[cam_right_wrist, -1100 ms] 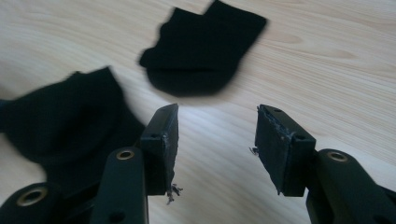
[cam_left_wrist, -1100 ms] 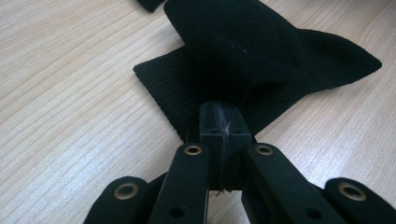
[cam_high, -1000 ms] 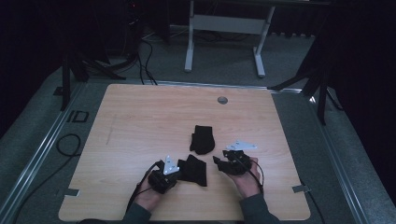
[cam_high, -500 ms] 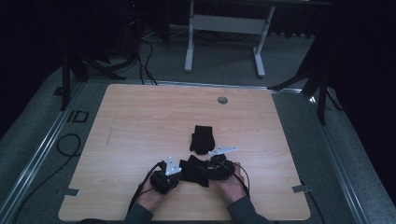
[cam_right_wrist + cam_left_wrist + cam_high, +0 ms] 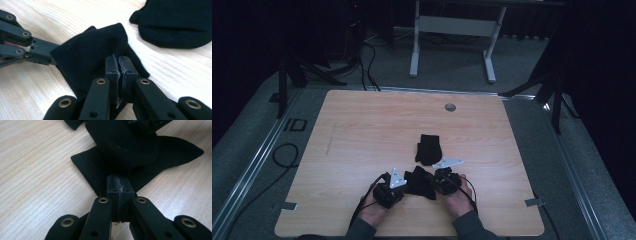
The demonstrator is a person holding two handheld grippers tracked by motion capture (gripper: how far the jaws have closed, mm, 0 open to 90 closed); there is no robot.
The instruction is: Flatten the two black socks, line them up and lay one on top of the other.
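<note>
Both our grippers pinch the same small black knitted sock (image 5: 419, 182) near the table's (image 5: 362, 130) front edge: left gripper (image 5: 400, 188) clamped on its ribbed end, right gripper (image 5: 438, 181), jaws having just been closing, now tight on the opposite edge. Its long axis runs between our hands, so we judge pulling apart would stretch it. A second black sock (image 5: 429, 149) lies just beyond.

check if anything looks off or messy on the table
Nothing is spilled or damaged. The near black sock is bunched up, pinched from both sides by the left tool and the right tool. The other sock lies flat just beyond.
</note>
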